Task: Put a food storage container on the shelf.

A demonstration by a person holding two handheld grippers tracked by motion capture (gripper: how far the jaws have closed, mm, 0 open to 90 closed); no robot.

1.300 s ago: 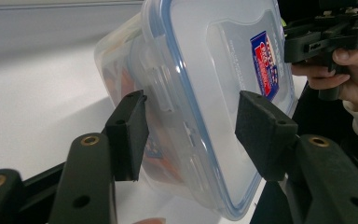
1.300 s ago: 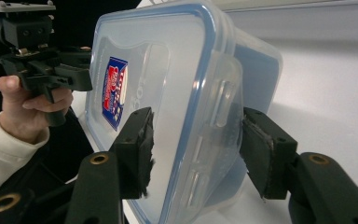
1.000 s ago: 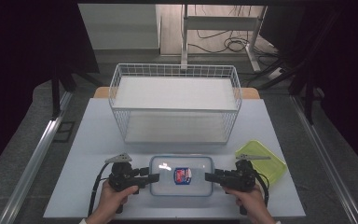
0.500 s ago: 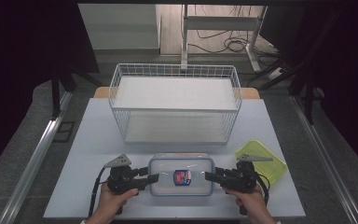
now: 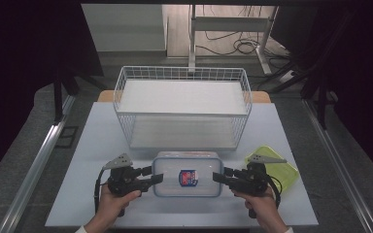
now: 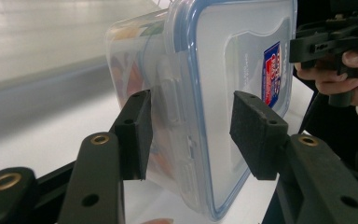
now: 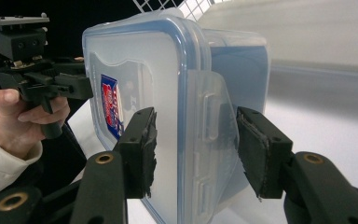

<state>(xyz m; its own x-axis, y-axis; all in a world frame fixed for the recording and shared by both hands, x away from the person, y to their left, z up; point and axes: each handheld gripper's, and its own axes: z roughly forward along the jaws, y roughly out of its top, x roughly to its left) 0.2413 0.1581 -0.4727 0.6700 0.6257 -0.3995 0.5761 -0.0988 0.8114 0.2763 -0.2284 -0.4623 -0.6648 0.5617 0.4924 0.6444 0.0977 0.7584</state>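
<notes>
Our clear plastic food box with the blue-edged lid sits at the near middle of the white table, at 6 o'clock from the white wire basket. Our left gripper at 9 o'clock and right gripper at 3 o'clock each have jaws apart around a side latch, not squeezing. The box looks stiff, smooth and slippery, so we should pinch both ends together.

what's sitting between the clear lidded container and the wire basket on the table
Nothing: in the high view, only a bare strip of white table separates the container from the wire basket.
</notes>
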